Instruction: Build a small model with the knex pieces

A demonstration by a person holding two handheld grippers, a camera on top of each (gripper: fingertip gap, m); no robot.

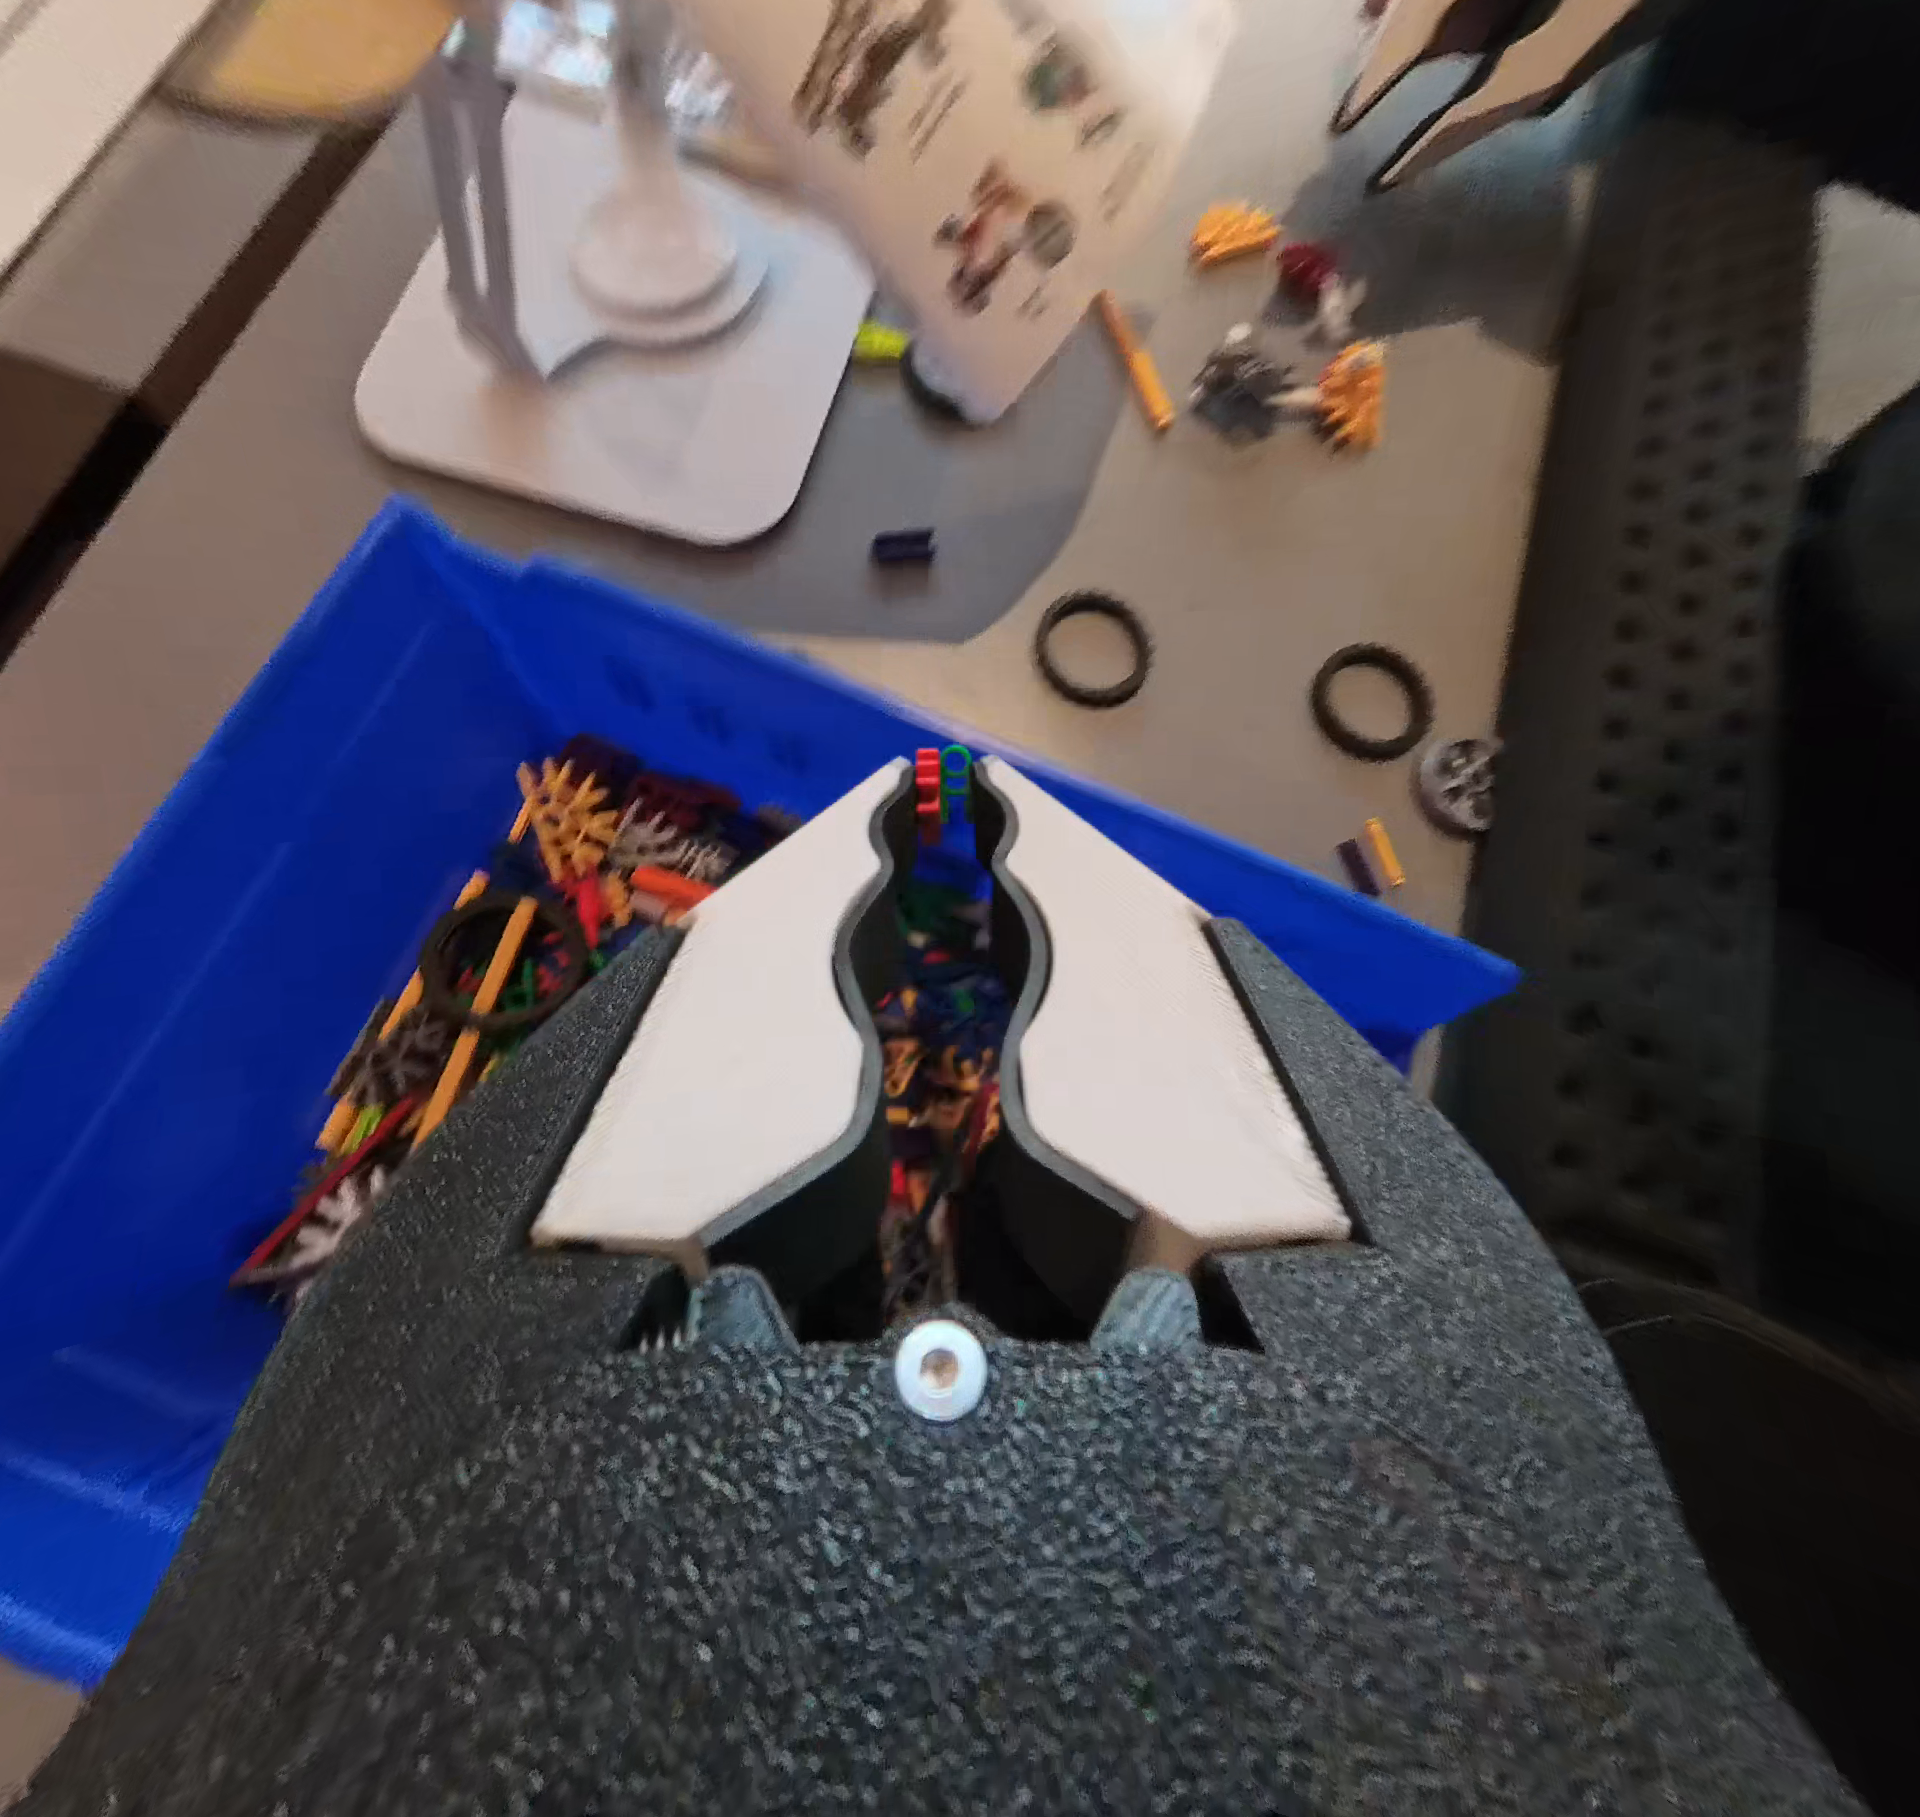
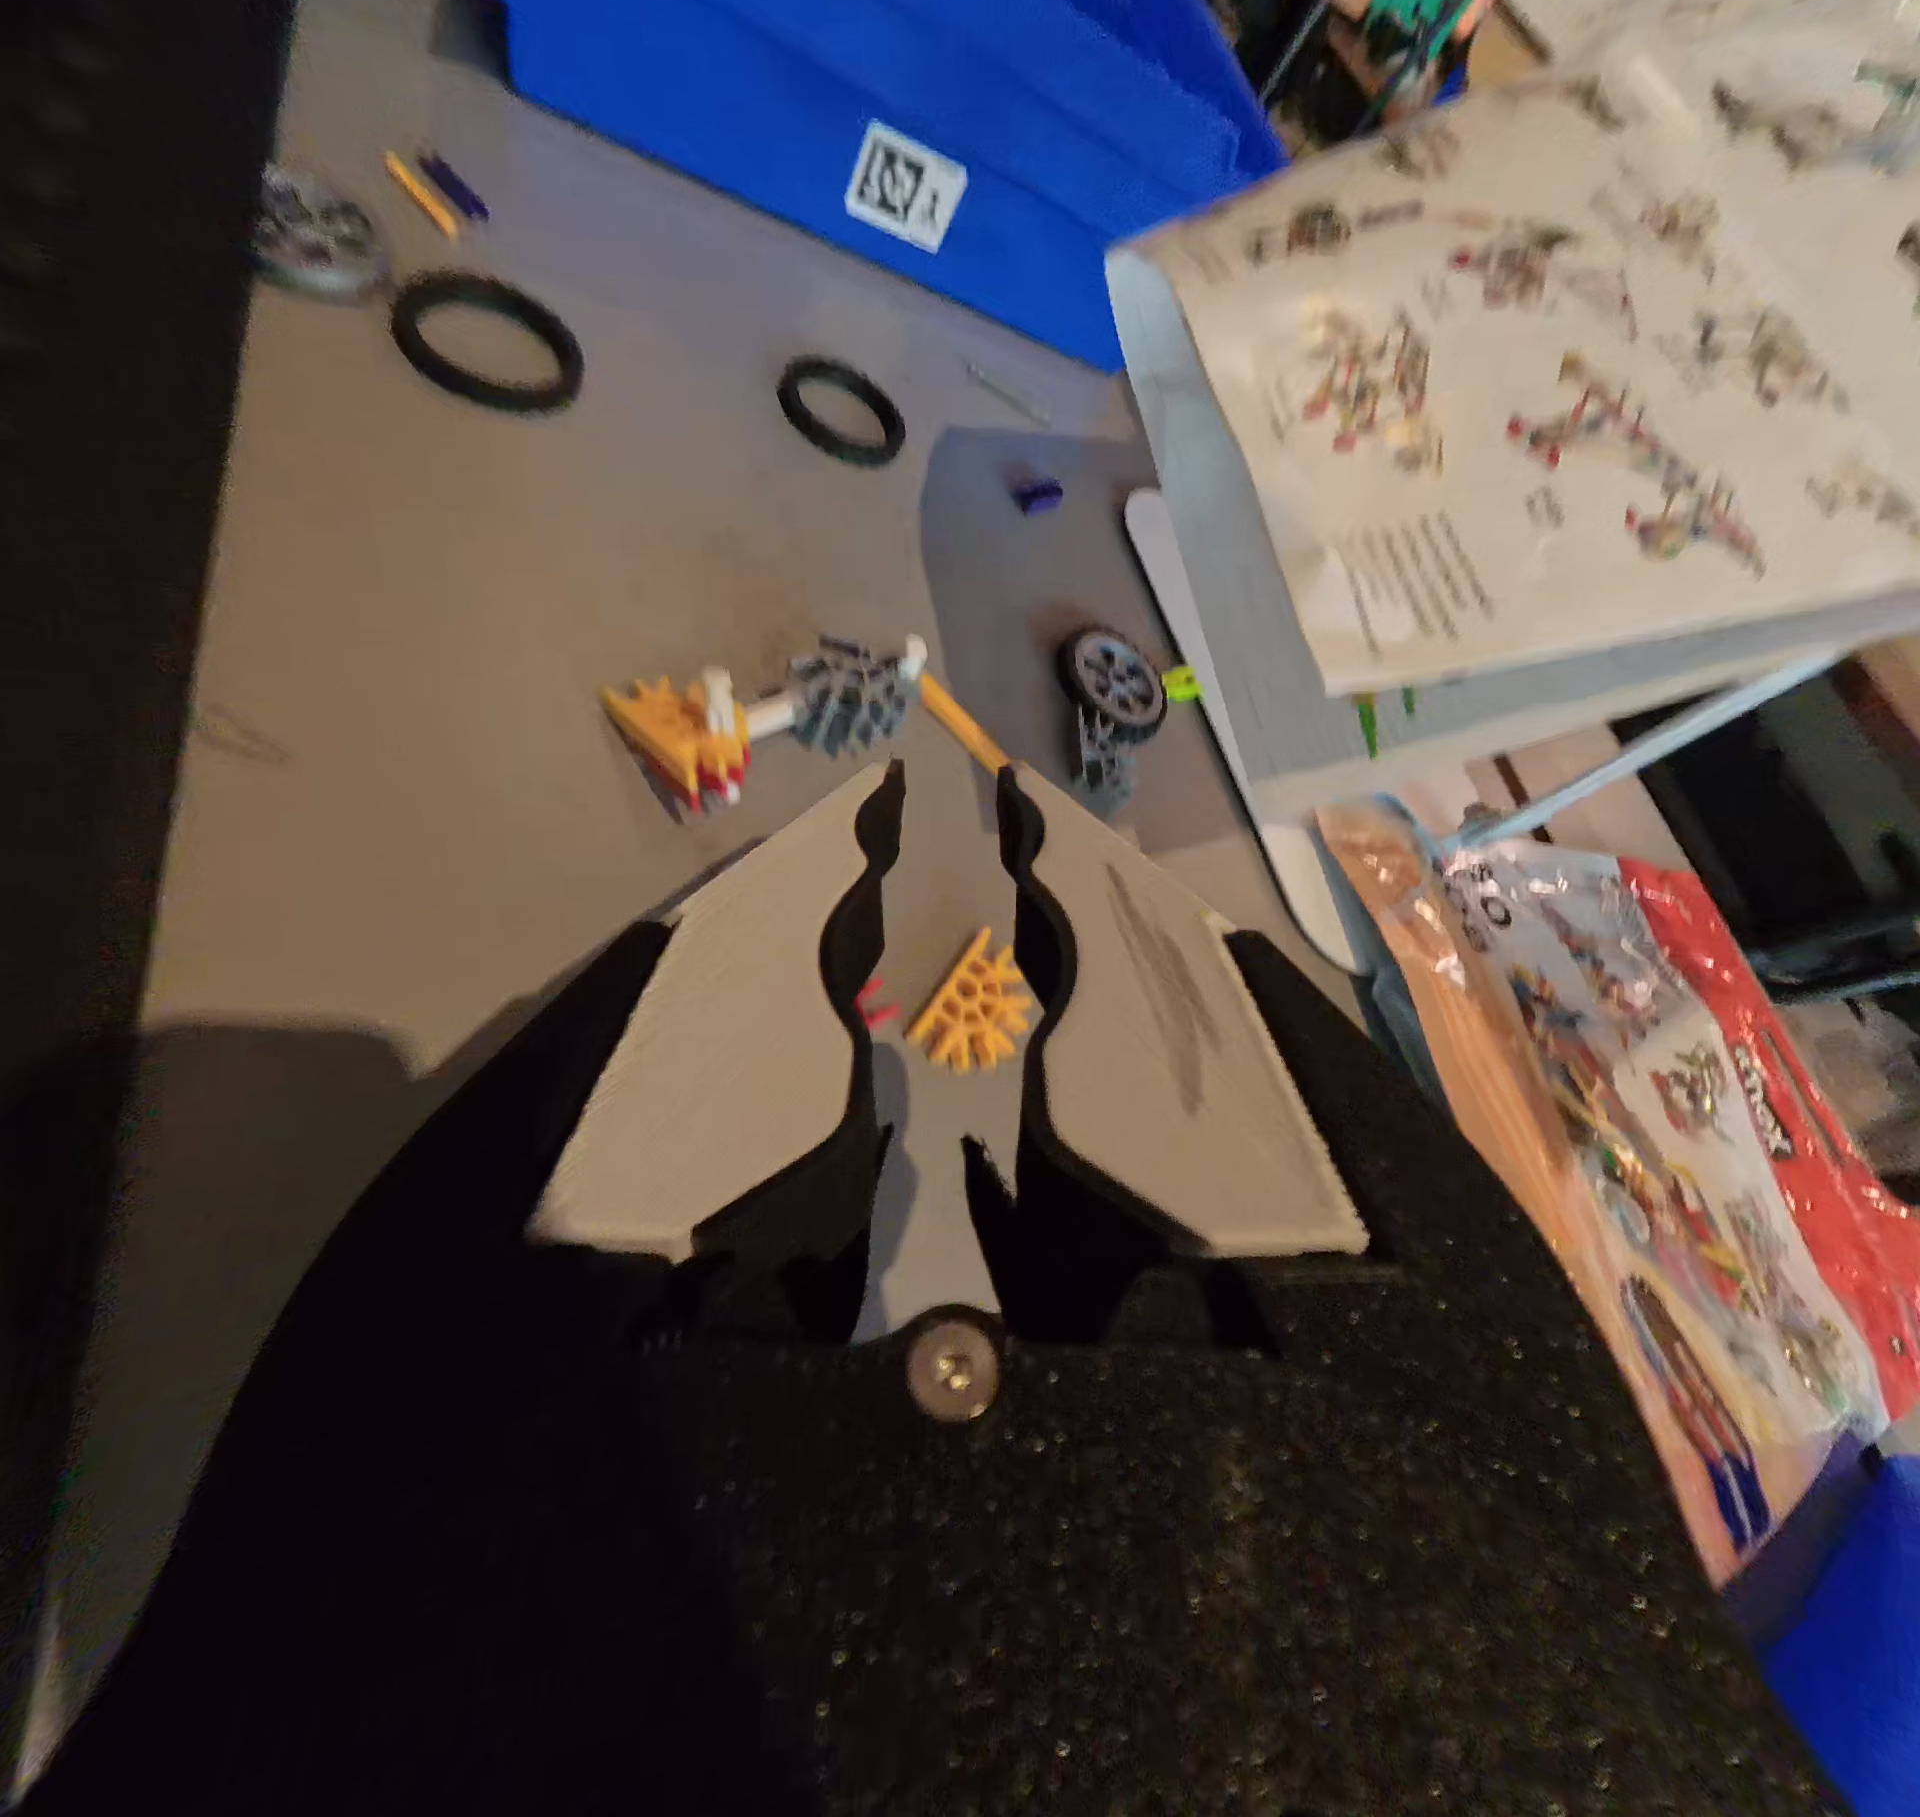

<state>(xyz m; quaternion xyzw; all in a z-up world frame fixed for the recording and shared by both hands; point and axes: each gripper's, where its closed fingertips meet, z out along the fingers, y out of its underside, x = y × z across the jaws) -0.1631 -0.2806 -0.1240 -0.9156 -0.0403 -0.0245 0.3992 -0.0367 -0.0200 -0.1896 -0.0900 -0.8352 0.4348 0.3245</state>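
My left gripper [image 1: 943,780] is shut on a small red connector [image 1: 928,793] with a green piece [image 1: 957,768] beside it, held above a blue bin [image 1: 312,728] full of mixed coloured building pieces [image 1: 582,894]. My right gripper [image 2: 945,780] is open and empty, a little above the grey table. A yellow fan-shaped connector [image 2: 971,1009] and a small red piece [image 2: 873,1000] lie on the table under its jaws. A yellow, white and grey assembly [image 2: 769,713] lies just beyond its left fingertip. A yellow rod [image 2: 961,707] lies by its right fingertip. The right gripper also shows in the left wrist view [image 1: 1507,42].
Two black tyre rings [image 2: 486,344] [image 2: 840,411], a grey wheel with tyre [image 2: 1112,678], a spoked hub [image 2: 312,229] and small purple and yellow rods [image 2: 436,188] lie on the table. An instruction booklet [image 2: 1507,396] on a white stand [image 1: 582,396] and a printed bag [image 2: 1662,1144] are at the right. About 30 centimetres separates my left fingertips from my right. The right tips stand about 20 centimetres off the spoked hub [image 2: 312,229]. It is also in sight in the left wrist view [image 1: 1470,776].
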